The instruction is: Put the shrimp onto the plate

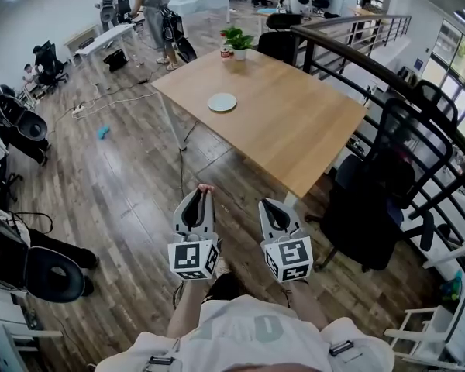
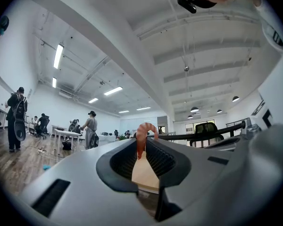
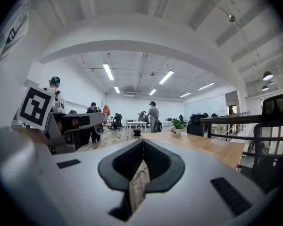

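A pink-orange shrimp point(image 2: 142, 136) sticks up from the tips of my left gripper point(image 2: 145, 139), which is shut on it. In the head view the shrimp point(image 1: 205, 187) shows at that gripper's point(image 1: 204, 193) front end, held over the wooden floor short of the table. The white plate point(image 1: 222, 102) lies bare on the wooden table point(image 1: 294, 130), well ahead of both grippers. Beside the left one, my right gripper point(image 1: 265, 204) points the same way. In the right gripper view its jaws point(image 3: 142, 142) are shut with nothing between them.
A potted plant point(image 1: 238, 43) and a red can point(image 1: 226, 51) stand at the table's far corner. A black office chair point(image 1: 372, 208) and a stair railing point(image 1: 387, 76) are on the right. More chairs point(image 1: 31, 270) stand left. People stand at far desks.
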Demonstrator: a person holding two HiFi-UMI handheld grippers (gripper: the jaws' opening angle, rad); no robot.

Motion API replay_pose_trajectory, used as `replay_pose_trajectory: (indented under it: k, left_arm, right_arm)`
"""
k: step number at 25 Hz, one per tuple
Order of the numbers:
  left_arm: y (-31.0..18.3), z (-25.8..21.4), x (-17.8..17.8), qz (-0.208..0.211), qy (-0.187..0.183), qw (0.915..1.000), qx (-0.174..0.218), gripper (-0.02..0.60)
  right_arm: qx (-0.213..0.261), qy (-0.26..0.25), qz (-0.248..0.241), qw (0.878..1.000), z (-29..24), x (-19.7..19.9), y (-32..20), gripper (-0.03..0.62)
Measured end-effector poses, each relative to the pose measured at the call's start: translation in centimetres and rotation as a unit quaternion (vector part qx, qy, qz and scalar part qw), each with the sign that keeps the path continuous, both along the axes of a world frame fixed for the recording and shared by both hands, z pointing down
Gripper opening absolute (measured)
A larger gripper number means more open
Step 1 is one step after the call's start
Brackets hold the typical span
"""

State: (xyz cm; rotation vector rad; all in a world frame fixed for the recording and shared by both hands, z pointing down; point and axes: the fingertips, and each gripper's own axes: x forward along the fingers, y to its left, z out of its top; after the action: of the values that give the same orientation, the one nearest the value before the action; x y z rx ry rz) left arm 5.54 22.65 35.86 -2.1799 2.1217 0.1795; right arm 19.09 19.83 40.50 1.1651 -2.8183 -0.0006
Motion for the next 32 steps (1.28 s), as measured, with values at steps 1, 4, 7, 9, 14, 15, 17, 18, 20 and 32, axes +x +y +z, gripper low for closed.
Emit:
replay_pose_trajectory:
  k: [1, 4, 7, 9, 14, 15, 17, 18, 20, 32]
  left_arm:
    - [-0.3, 0.1, 0.1, 0.003, 0.001, 1.0000, 0.001, 0.064]
    - [-1.5, 0.9, 0.3, 0.009, 0.003, 1.0000, 0.001, 0.064]
    - [-3.4, 1.2, -1.2, 0.003, 0.004, 1.0000, 0.002, 0.064]
    - [-4.6, 0.8, -2.7, -0.003, 0.014, 0.9999, 0.010, 0.064]
    - [-7.7, 0.5, -6.0, -0.011, 0.021, 0.9996, 0.013, 0.064]
    - [-8.4, 0.6, -6.7, -0.011, 0.024, 0.9996, 0.012, 0.064]
    - [-9.9, 0.5, -8.2, -0.013, 0.028, 0.9995, 0.011, 0.064]
    - [-10.7, 0.3, -9.1, -0.016, 0.029, 0.9994, 0.011, 0.064]
    - [-12.4, -0.2, -10.5, -0.019, 0.030, 0.9993, 0.015, 0.064]
    - [-18.2, -0.1, -16.0, -0.013, 0.032, 0.9992, 0.018, 0.064]
  right_arm:
    - [-0.001, 0.002, 0.002, 1.000, 0.2, -0.1, -0.3, 0.020]
    - [-0.007, 0.008, 0.003, 1.000, 1.2, -0.3, -1.4, 0.020]
    - [-0.014, 0.016, 0.000, 1.000, 2.1, -1.3, -3.0, 0.020]
    - [-0.015, 0.018, -0.003, 1.000, 2.1, -2.4, -4.3, 0.020]
    - [-0.017, 0.018, -0.009, 1.000, 1.7, -5.7, -8.1, 0.020]
    - [-0.015, 0.019, -0.011, 1.000, 1.4, -6.4, -8.7, 0.020]
    - [-0.010, 0.021, -0.014, 1.000, 1.0, -7.7, -10.2, 0.020]
    - [-0.009, 0.021, -0.013, 1.000, 0.8, -8.4, -11.0, 0.020]
    - [-0.011, 0.018, -0.010, 1.000, 0.6, -9.4, -12.7, 0.020]
    - [-0.020, 0.006, -0.008, 1.000, 0.7, -15.2, -19.4, 0.020]
